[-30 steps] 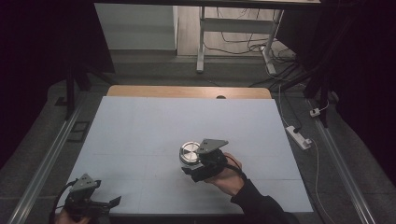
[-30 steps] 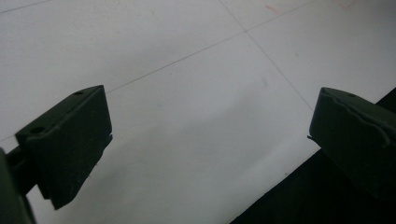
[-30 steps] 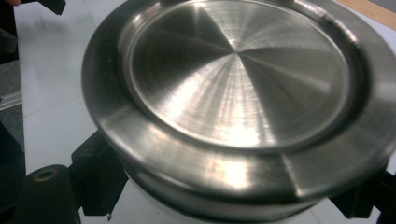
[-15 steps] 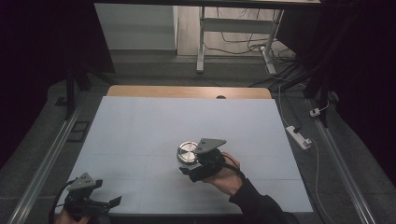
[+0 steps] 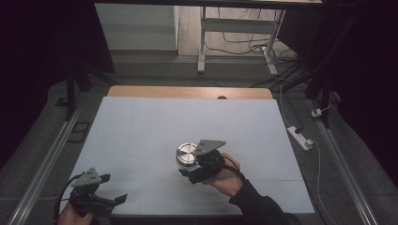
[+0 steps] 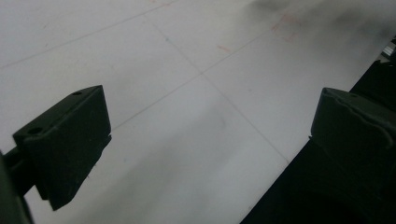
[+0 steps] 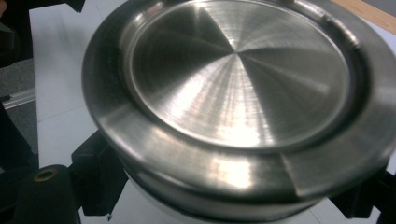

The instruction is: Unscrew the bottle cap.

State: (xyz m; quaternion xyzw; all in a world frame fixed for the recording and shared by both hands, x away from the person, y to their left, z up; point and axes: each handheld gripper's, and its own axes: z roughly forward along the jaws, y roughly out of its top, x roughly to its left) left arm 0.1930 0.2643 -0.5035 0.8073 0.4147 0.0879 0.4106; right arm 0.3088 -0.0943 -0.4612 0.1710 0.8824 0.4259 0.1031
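Note:
A round brushed-steel tin with a recessed lid sits near the middle of the white table top. My right gripper comes at it from the near side, held in a hand, and is shut on its body below the rim. In the right gripper view the tin looms close and the black jaws of the right gripper clasp it from both sides under the rim. My left gripper rests at the table's near left corner, open with nothing between its jaws. The left gripper looks over bare white surface.
A wooden strip borders the table's far edge. Metal rails run along both sides. A white power strip and cables lie on the floor to the right. The near table edge drops off by the left gripper.
My left gripper has drifted slightly to the right at the near left corner. The right gripper and the tin have stayed put.

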